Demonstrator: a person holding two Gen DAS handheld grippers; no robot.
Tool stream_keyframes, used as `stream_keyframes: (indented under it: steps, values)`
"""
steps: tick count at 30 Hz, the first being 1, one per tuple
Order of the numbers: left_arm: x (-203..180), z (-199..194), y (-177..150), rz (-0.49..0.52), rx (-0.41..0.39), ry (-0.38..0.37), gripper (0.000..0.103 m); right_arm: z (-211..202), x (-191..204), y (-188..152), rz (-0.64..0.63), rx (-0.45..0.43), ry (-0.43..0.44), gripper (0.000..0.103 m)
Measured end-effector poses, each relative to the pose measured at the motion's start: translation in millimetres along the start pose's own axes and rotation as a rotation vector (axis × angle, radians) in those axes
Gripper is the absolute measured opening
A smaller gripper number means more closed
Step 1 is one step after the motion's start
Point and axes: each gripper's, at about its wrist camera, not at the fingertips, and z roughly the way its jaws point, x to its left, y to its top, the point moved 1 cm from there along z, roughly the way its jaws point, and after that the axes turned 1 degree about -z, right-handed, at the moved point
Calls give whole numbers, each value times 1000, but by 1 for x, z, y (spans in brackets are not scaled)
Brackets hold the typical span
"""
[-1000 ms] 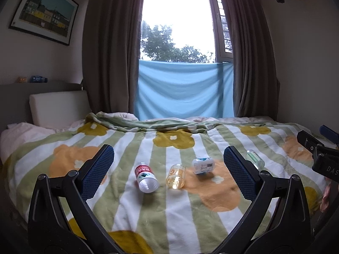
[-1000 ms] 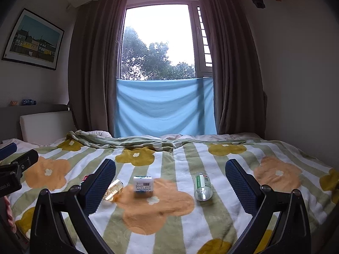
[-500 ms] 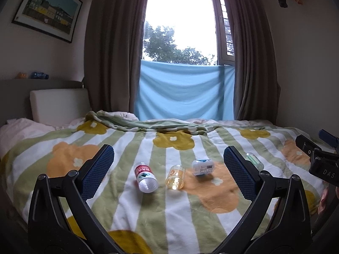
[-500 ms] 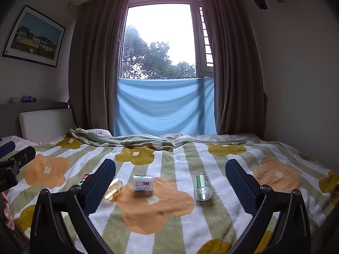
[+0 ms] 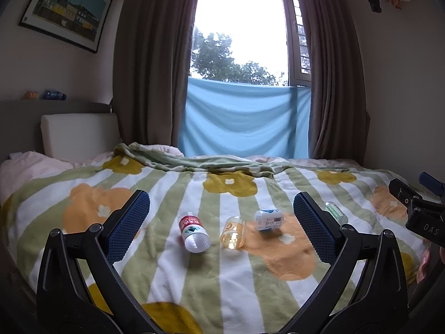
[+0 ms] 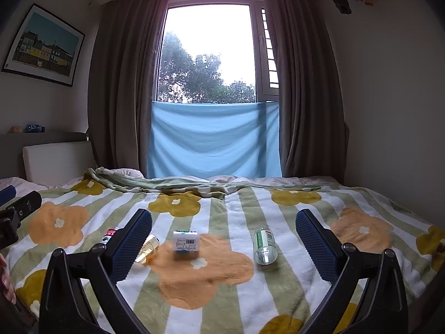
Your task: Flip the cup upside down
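Several cut-bottle cups lie on their sides on the striped flower blanket (image 5: 222, 278). In the left wrist view a red-labelled cup (image 5: 193, 231), a clear yellowish cup (image 5: 233, 232), a white-labelled cup (image 5: 268, 219) and a green-labelled cup (image 5: 336, 213) lie in a row. In the right wrist view the yellowish cup (image 6: 148, 249), white-labelled cup (image 6: 185, 240) and green-labelled cup (image 6: 264, 245) show; the red one (image 6: 109, 234) is partly hidden by a finger. My left gripper (image 5: 221, 222) and right gripper (image 6: 222, 239) are open and empty, held above the near part of the bed.
The bed fills the lower view, with a white pillow (image 5: 79, 136) and headboard at the left. A window with brown curtains and a blue cloth (image 6: 214, 139) is behind. The wall is at the right. The right gripper shows at the left view's right edge (image 5: 417, 208).
Both views have tilted up and shifted slightly; the cups lie as before. Both grippers stay open.
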Motion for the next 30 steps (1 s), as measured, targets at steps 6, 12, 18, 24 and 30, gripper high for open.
stream_keyframes:
  steps: [6, 12, 18, 24, 30]
  values:
    - [2, 2, -1, -3, 7, -3, 103, 3, 4, -1, -10, 4, 4, 103]
    - [2, 4, -3, 4, 22, 1, 103, 4, 5, -2, -16, 7, 2, 103]
    - [1, 5, -3, 4, 25, -3, 103, 3, 4, -4, -10, 7, 1, 103]
    - [1, 5, -3, 6, 25, -3, 103, 2, 4, -7, -9, 8, 1, 103]
    - [1, 3, -5, 2, 32, -11, 103, 0, 4, -8, -9, 9, -2, 103]
